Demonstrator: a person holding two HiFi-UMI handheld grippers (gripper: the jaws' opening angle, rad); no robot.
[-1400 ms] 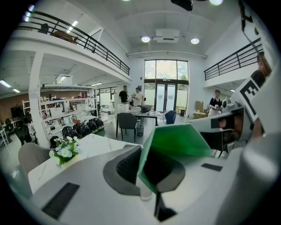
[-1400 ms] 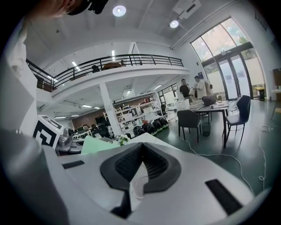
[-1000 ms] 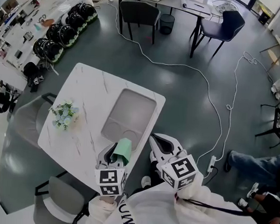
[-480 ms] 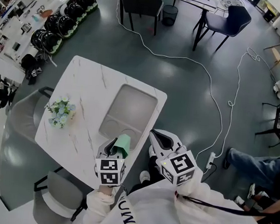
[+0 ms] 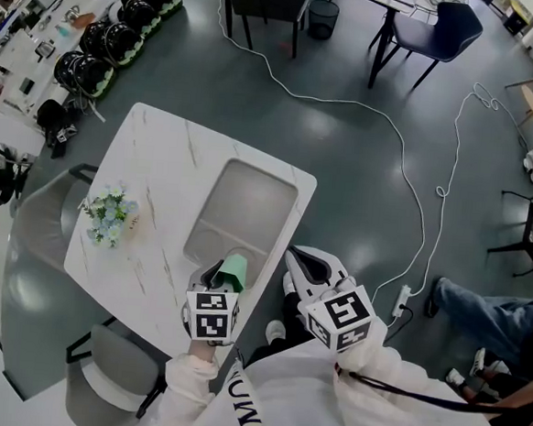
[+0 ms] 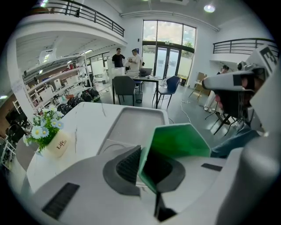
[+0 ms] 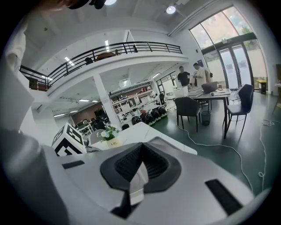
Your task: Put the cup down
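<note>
As it stands now: put-down not done, by my read.
Cup: green thin-walled cup (image 6: 180, 140), tilted, held over near end of grey rectangular tray (image 5: 249, 197) on white marble table (image 5: 150, 171).
Left gripper (image 6: 142, 169): jaws nearly together, pinching the cup wall.
Right gripper (image 7: 141, 165): jaws closed, empty, beside the table edge.
Remaining: lower, release.

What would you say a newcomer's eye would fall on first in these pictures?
The bright green cup stands out, pinched in the left gripper at the near end of the grey tray on the white marble table. The right gripper is shut and empty beside it; a small pot of flowers sits on the table's left.
</note>
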